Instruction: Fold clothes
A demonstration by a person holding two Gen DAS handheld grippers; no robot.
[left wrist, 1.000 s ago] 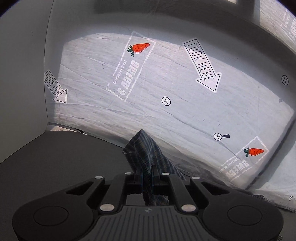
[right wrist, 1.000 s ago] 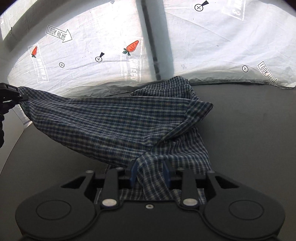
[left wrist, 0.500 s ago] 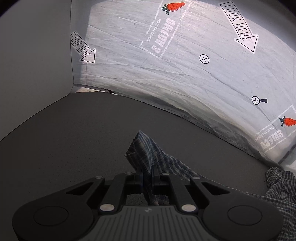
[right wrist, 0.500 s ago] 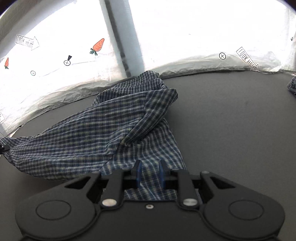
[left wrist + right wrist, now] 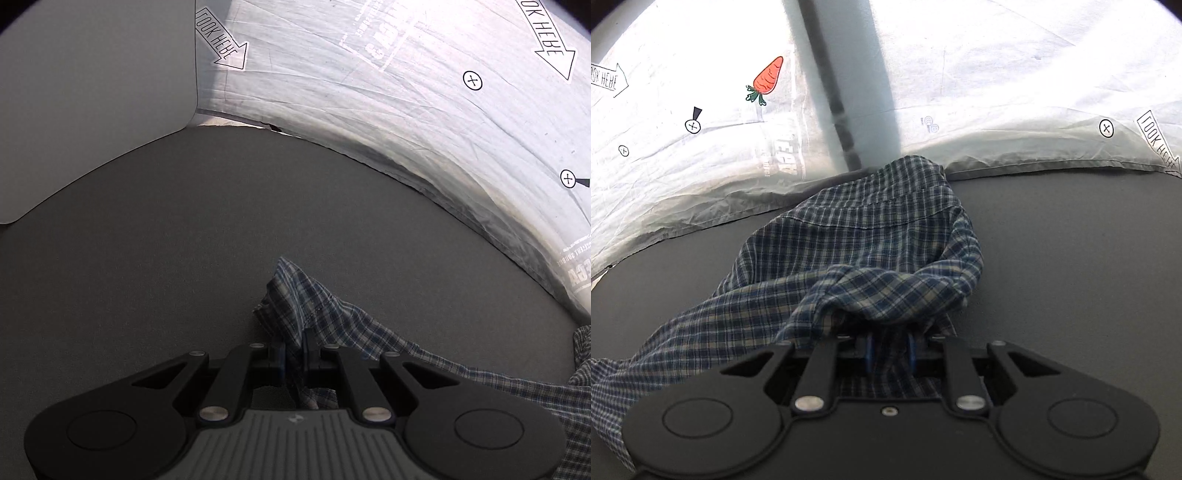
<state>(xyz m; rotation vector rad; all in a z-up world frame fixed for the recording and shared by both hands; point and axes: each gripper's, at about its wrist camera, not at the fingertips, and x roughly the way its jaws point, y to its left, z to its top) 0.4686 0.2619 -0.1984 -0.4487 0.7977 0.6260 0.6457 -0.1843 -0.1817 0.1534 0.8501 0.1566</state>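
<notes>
A blue and white plaid shirt (image 5: 857, 236) lies bunched on the dark grey table (image 5: 1071, 258). My right gripper (image 5: 889, 349) is shut on a fold of it near the table's front, with cloth heaped over the fingertips. In the left wrist view, my left gripper (image 5: 293, 350) is shut on another corner of the plaid shirt (image 5: 295, 295), which sticks up between the fingers and trails off to the right along the table (image 5: 147, 258).
A white printed sheet (image 5: 997, 92) with carrots and arrows hangs behind the table's far edge, seen too in the left wrist view as the sheet (image 5: 369, 92). A plain white wall panel (image 5: 92, 92) stands at the left. A dark pole (image 5: 831, 92) runs behind the sheet.
Both grippers have come down low toward the table, carrying the shirt. The cloth that hung stretched between them now rests slack and bunched on the surface.
</notes>
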